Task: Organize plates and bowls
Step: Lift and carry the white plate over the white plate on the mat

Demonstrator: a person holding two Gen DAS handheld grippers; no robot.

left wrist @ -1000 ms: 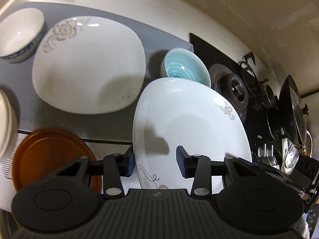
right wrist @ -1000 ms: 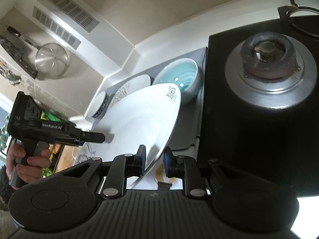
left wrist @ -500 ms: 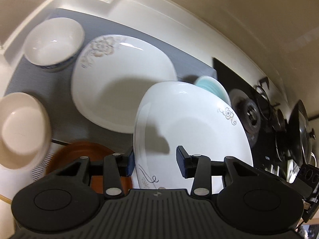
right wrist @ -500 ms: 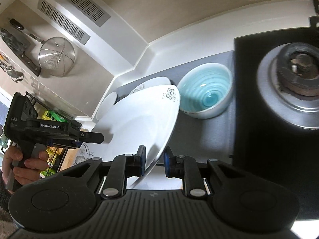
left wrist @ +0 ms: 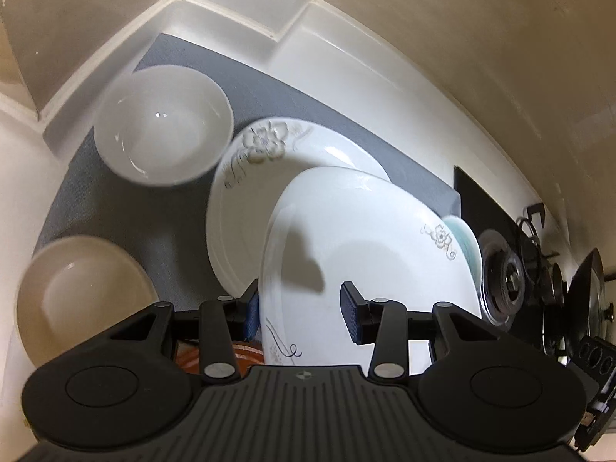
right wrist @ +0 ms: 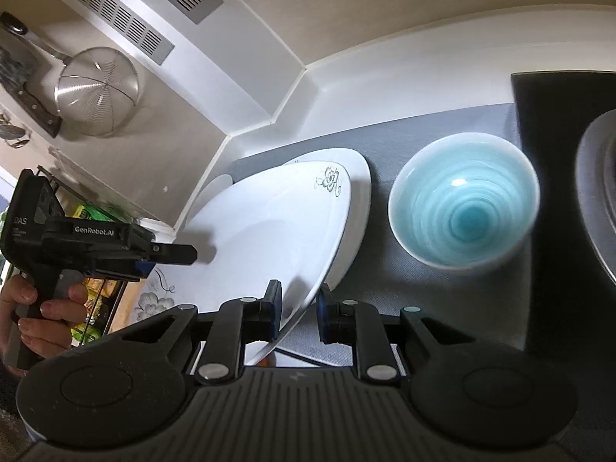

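A white square plate with a flower print (left wrist: 369, 254) is held tilted above a second matching plate (left wrist: 246, 177) on the grey mat (left wrist: 161, 215). My left gripper (left wrist: 300, 312) straddles its near-left edge, jaws apart and not pinching it. My right gripper (right wrist: 298, 312) is shut on the plate's (right wrist: 269, 223) right edge. The left gripper also shows in the right wrist view (right wrist: 169, 260). A blue bowl (right wrist: 462, 208) sits right of the plates. A white bowl (left wrist: 161, 123) and a cream bowl (left wrist: 81, 300) sit to the left.
A brown plate (left wrist: 246, 354) peeks out under the held plate. A black gas hob (left wrist: 504, 281) with a wok (left wrist: 585, 304) lies to the right. The wall corner (left wrist: 238, 19) bounds the counter behind. A strainer (right wrist: 96, 88) hangs at left.
Both grippers carried the held plate left and back, so it now overlaps the lower plate. The blue bowl is uncovered on the right. Both grips are unchanged.
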